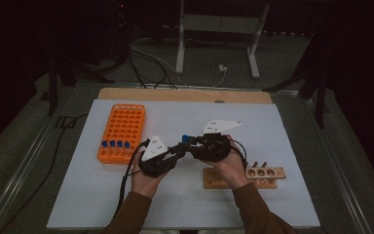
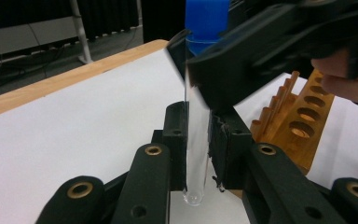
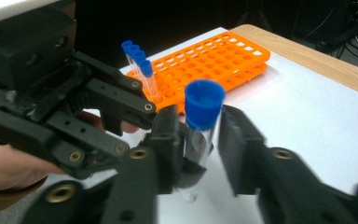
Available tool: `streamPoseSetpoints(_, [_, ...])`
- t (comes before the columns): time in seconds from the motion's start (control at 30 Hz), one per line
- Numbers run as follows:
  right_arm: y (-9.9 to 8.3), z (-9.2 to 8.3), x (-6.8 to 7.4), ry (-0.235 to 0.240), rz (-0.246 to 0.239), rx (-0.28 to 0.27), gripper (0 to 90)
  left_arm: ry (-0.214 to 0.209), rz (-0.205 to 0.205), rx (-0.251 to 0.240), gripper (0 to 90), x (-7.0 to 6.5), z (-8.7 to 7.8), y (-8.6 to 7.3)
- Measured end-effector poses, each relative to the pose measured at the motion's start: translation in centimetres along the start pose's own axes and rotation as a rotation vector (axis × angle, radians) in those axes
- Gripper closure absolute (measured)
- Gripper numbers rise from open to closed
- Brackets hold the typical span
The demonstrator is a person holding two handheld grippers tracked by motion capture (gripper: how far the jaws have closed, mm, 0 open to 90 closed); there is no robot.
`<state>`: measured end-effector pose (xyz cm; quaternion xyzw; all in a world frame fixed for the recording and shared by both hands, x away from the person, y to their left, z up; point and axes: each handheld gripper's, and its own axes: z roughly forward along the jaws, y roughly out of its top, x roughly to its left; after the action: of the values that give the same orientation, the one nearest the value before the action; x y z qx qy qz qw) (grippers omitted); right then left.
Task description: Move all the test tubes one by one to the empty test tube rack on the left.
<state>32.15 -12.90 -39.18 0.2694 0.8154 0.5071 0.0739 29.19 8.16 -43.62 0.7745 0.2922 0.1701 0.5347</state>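
Test tube [image 2: 196,140] with blue cap [image 3: 204,102], upright, mid-air above the white mat [image 1: 272,126], between both grippers.

Left gripper [image 2: 197,135] clamps the tube's lower part, pads pressing the glass. Right gripper [image 3: 200,140] jaws stand apart around the upper part, just under the cap (gap visible, pads off the glass). Orange rack [image 1: 122,131] with four blue-capped tubes [image 1: 115,144] lies left; wooden rack [image 1: 246,176] sits under the right hand [image 1: 231,165].

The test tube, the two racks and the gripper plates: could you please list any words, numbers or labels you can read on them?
None can be read: the test tube, its blue cap, the orange rack, the wooden rack and the grey plates show no legible writing.
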Motion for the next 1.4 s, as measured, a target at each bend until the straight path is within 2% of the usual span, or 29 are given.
streamPoseSetpoints(0.27, [-0.2,-1.4,-0.8,-0.034,0.02,-0.027,36.4,0.026,-0.031,-0.007,78.2,0.9,-0.7,-0.2])
streamPoseSetpoints(0.43, [-0.7,-2.1,-1.3,-0.083,0.029,-0.038,19.6,0.047,-0.043,-0.017,78.2,1.6,-1.6,-0.2])
streamPoseSetpoints(0.67, [-1.5,-3.4,-2.1,-0.114,0.044,-0.047,4.5,0.076,-0.055,-0.032,78.2,2.5,-3.2,-0.2])
streamPoseSetpoints(0.87, [-2.0,-4.3,-2.7,-0.139,0.059,-0.053,0.1,0.103,-0.077,-0.05,78.2,3.5,-4.6,-0.4])
streamPoseSetpoints(1.4, [-3.3,-6.6,-4.3,-0.189,0.09,-0.076,0.1,0.178,-0.103,-0.088,78.2,6.0,-8.9,-0.9])
